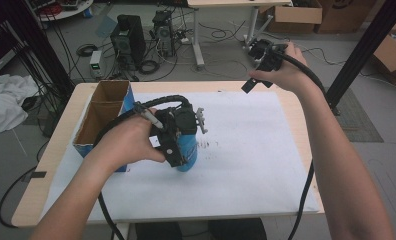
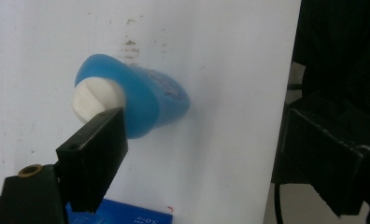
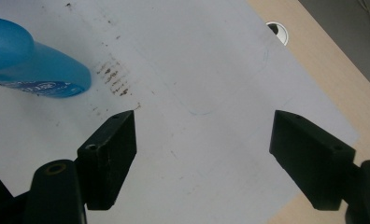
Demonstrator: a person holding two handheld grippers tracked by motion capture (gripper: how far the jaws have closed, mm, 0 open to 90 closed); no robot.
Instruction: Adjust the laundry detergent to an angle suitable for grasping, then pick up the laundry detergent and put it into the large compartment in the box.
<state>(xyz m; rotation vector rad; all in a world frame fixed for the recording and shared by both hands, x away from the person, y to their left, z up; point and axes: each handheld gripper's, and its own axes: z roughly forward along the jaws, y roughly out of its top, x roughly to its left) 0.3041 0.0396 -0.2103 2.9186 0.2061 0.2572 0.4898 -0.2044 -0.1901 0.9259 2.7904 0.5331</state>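
A blue bottle (image 1: 190,152) with a white cap (image 2: 92,99) stands on the white paper sheet (image 1: 246,150) near the table's middle. My left gripper (image 1: 178,137) hangs over it, pointing down. In the left gripper view the jaws are open (image 2: 204,126): the left jaw sits right beside the cap and the right jaw is far off to the side. My right gripper (image 1: 257,75) is held up over the table's far right edge. Its jaws are open (image 3: 206,123) with nothing between them, and the blue bottle (image 3: 33,65) lies off to its upper left.
An open cardboard box (image 1: 103,112) with blue sides stands at the table's left, just behind my left hand. Brown smudges (image 3: 114,77) mark the paper near the bottle. A cable hole (image 3: 277,29) sits in the wooden tabletop. Computers and cables lie on the floor beyond.
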